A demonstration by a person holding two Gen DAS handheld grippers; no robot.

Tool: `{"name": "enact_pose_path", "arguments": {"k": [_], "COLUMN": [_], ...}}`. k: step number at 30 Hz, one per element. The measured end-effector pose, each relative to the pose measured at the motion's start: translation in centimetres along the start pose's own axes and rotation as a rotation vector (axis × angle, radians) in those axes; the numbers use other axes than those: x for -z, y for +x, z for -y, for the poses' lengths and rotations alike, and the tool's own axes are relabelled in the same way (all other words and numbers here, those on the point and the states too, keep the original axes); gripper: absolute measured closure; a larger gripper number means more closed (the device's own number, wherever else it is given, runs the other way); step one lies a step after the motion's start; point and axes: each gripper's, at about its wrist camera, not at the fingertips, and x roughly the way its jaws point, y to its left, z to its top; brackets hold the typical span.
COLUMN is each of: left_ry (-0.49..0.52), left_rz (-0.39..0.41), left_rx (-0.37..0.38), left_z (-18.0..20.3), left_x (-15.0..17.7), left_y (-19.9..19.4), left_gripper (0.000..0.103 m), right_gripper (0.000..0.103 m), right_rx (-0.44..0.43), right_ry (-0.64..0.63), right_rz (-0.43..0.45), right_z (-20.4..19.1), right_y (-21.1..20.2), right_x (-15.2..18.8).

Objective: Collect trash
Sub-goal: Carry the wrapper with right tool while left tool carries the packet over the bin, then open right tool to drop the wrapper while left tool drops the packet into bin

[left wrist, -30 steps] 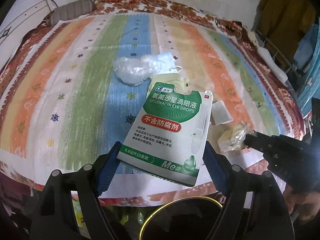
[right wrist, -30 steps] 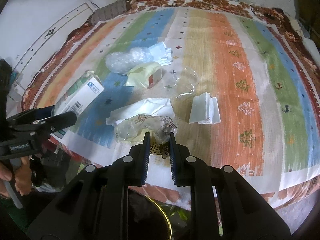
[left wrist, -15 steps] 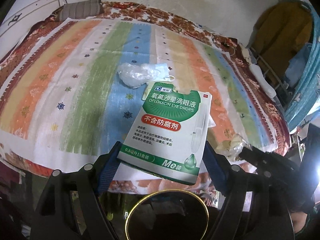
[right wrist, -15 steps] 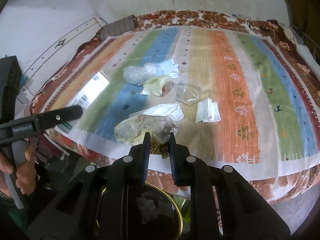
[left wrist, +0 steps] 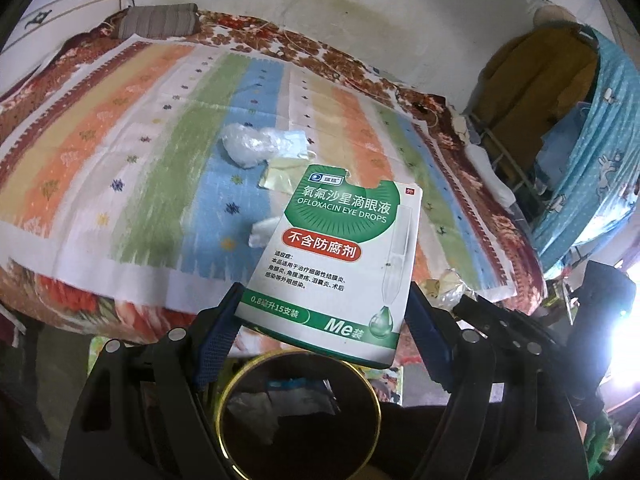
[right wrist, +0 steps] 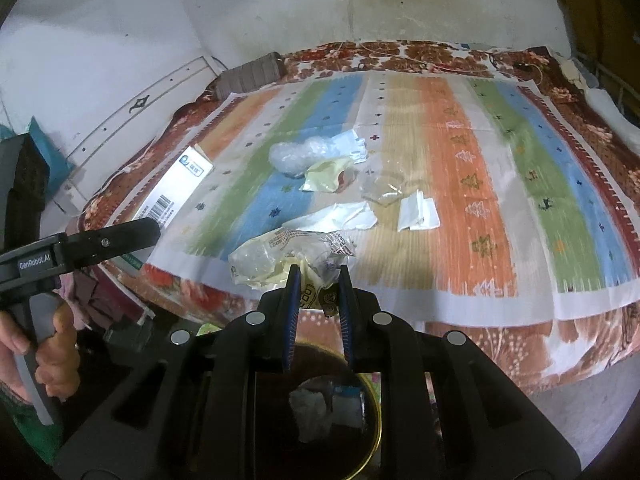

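Both grippers have pulled back off the striped bedspread (right wrist: pixel 452 184), bringing the gold-rimmed bin (left wrist: pixel 298 412) beneath their jaws. Left gripper (left wrist: pixel 320 320), spread wide, clamps the eye-drops box (left wrist: pixel 340 256); right gripper (right wrist: pixel 319 294), nearly pressed together, pinches a crumpled plastic wrapper (right wrist: pixel 288 256).

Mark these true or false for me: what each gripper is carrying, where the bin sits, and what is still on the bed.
1. The left gripper holds a green-and-white eye drops box. True.
2. The right gripper is empty. False: it is shut on a crumpled clear plastic wrapper.
3. A gold-rimmed bin sits below the grippers with trash already inside. True.
4. The striped bedspread is cleared of litter. False: a folded white tissue, a bubble wrap wad and other scraps lie there.
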Motion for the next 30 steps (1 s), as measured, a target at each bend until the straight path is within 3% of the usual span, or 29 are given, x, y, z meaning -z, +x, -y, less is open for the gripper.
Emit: {"name": "enact_pose_path", "arguments": {"k": [11, 23, 30], "left_ry": [-0.005, 0.018, -0.025], "left_rz": [-0.010, -0.048, -0.124], "left_rx": [0.036, -0.003, -0.048], "left_z": [0.5, 1.2, 0.7], "left_x": [4.4, 8.9, 11.0], "left_y": [-1.3, -0.9, 0.4], "left_gripper": [0.026, 0.026, 0.026], "right_gripper": [0.086, 0.086, 0.085], "right_rx": [-0.011, 0.016, 0.039], "right_ry": [0.010, 0.028, 0.005], "right_rz": [0.000, -0.045, -0.126], "right_z": [-0.9, -1.3, -2.5], "right_y": [-2.0, -2.4, -0.9], "right_x": [4.4, 8.9, 11.1]}}
